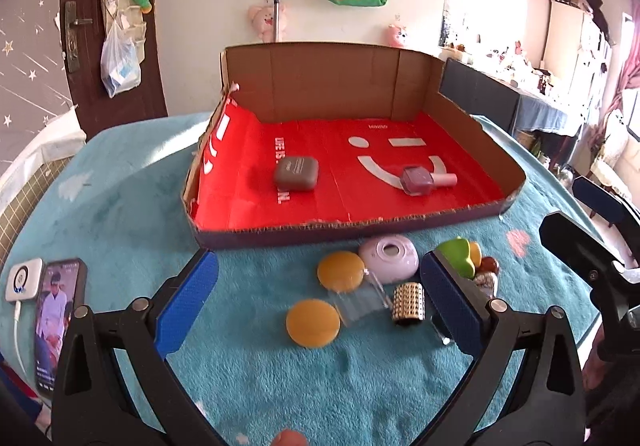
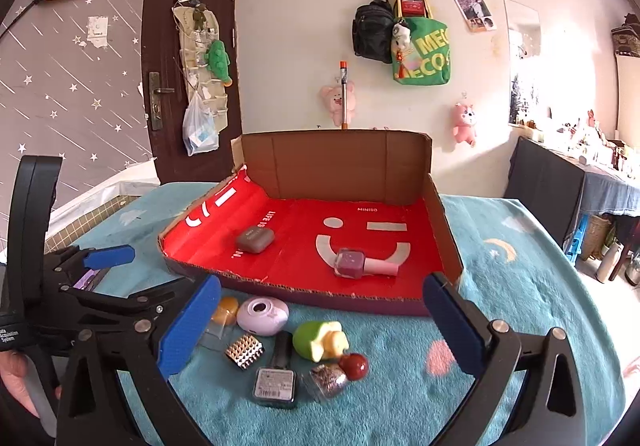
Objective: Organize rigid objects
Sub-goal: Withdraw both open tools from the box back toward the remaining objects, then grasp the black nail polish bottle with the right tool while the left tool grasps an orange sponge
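Left gripper (image 1: 320, 286): jaws wide apart, nothing held, blue pads clear of every item; it hangs over the blue blanket (image 1: 120, 214) in front of the cardboard box (image 1: 332, 86). Right gripper (image 2: 322, 310): jaws likewise wide apart and holding nothing, above the same pile of small items. Box contents, seen in both views: a grey case (image 1: 296, 174) on the left of the red floor and a purple nail polish bottle (image 1: 426, 179) lying on its side to the right, the two well apart. Loose items lie on the blanket just in front of the box. The left view shows two orange discs (image 1: 313, 322), a clear plastic piece (image 1: 360, 300) between them, a lilac round case (image 1: 389, 259) and a studded gold cylinder (image 1: 408, 303); the green apple-shaped piece (image 1: 456, 256) is partly hidden behind the right-hand pad. Only the right view shows a dark nail polish bottle (image 2: 278, 374) with a label, a glittery jar (image 2: 328, 380) and a red ball (image 2: 355, 365) touching it. Only the left view shows a phone (image 1: 60, 322) and a white power bank (image 1: 25, 279) at the blanket's left edge. In the right view one disc is largely hidden behind the left-hand pad
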